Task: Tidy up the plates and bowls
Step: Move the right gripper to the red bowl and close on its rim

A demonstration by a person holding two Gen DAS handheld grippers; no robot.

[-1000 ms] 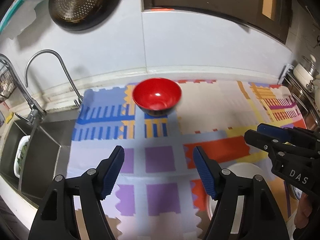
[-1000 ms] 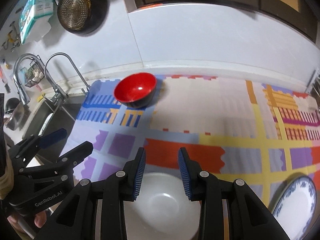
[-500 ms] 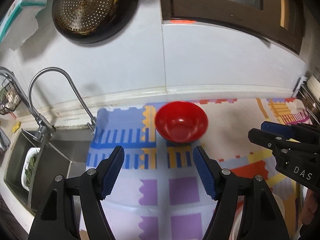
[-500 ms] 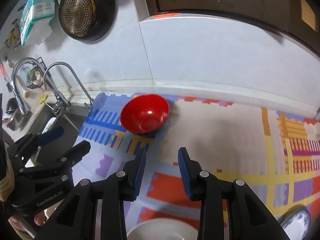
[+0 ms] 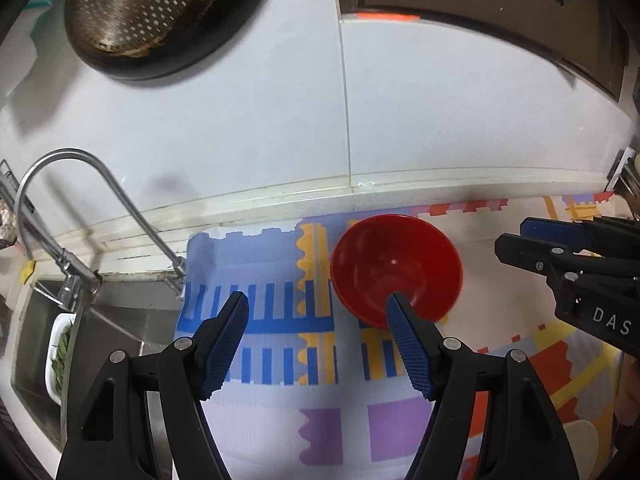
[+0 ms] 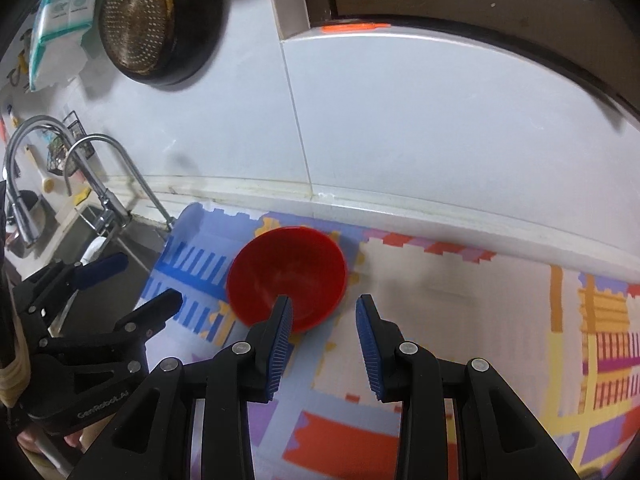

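While both grippers hang above the patterned mat (image 5: 280,420) on the bench, neither holds anything; the left gripper (image 5: 318,340) has its fingers spread wide with only mat between them, and the right gripper (image 6: 324,340) has its fingers parted more narrowly, also with nothing pinched. Just beyond the fingertips sits the red bowl (image 5: 396,268), upright with its mouth up, resting on the mat close to the back edge of the bench; it is round, so no long axis governs the approach, only which part of the rim to take. In the left wrist view the bowl lies ahead and to the right of the gap, with the right-hand finger overlapping its near rim; in the right wrist view the bowl (image 6: 286,276) lies ahead and to the left, with the left-hand finger overlapping its near rim; so it sits between the two grippers, and whether either finger touches it cannot be told. I judge the right gripper slightly nearer, its narrow gap suited to straddling the near wall of the bowl. Farther left the faucet (image 5: 80,216) arcs over the sink (image 5: 36,336); on the wall behind hangs a perforated strainer (image 5: 148,4).
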